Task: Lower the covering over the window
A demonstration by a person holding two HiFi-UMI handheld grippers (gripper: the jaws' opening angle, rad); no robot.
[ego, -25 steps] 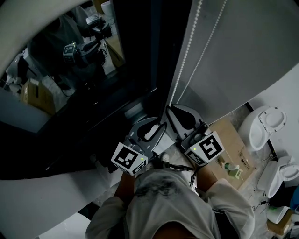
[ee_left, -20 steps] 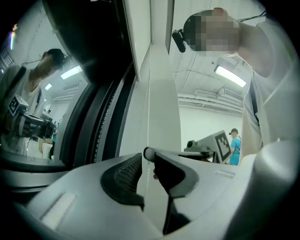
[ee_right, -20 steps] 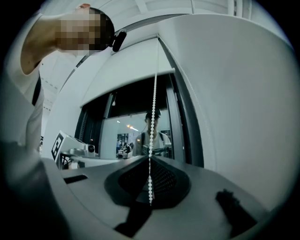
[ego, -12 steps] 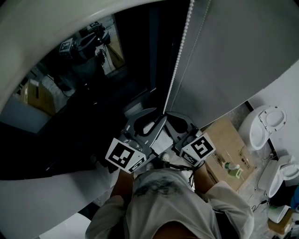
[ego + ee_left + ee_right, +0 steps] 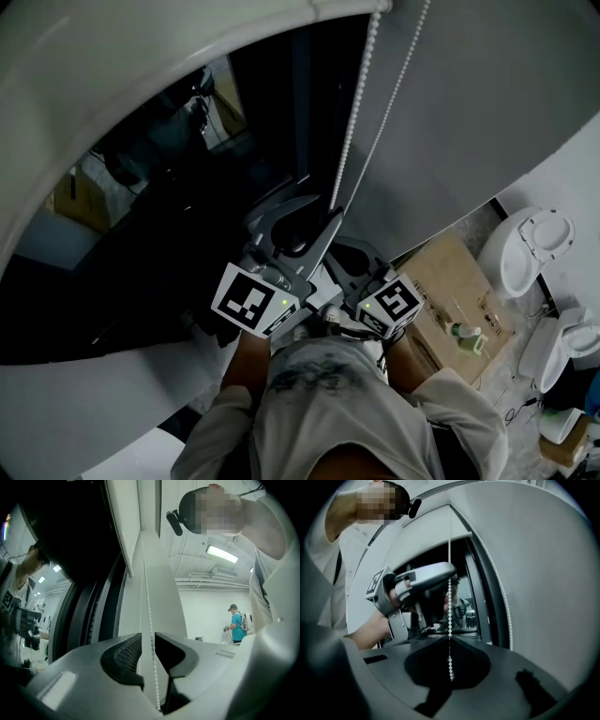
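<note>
The grey roller blind (image 5: 487, 112) hangs at the upper right, beside the dark window glass (image 5: 178, 197). Its white bead chain (image 5: 361, 103) drops in two strands to my grippers. My left gripper (image 5: 333, 208) is the upper one. In the left gripper view its jaws (image 5: 147, 637) stand slightly apart, and the chain (image 5: 146, 583) runs through the gap without being pressed. My right gripper (image 5: 345, 253) sits just below and partly under it. It is shut (image 5: 450, 637) on one strand of the chain (image 5: 450, 536), and the other strand (image 5: 499, 588) hangs free against the blind (image 5: 534, 573).
A cardboard box (image 5: 459, 281) lies on the floor below, with a green bottle (image 5: 466, 339) on it. White sanitary fixtures (image 5: 530, 248) stand at the right. A person in blue (image 5: 239, 623) stands far off. The glass reflects me and the grippers.
My left gripper has risen along the chain and now sits above the right one. My right gripper has sunk, with the chain still clamped in it.
</note>
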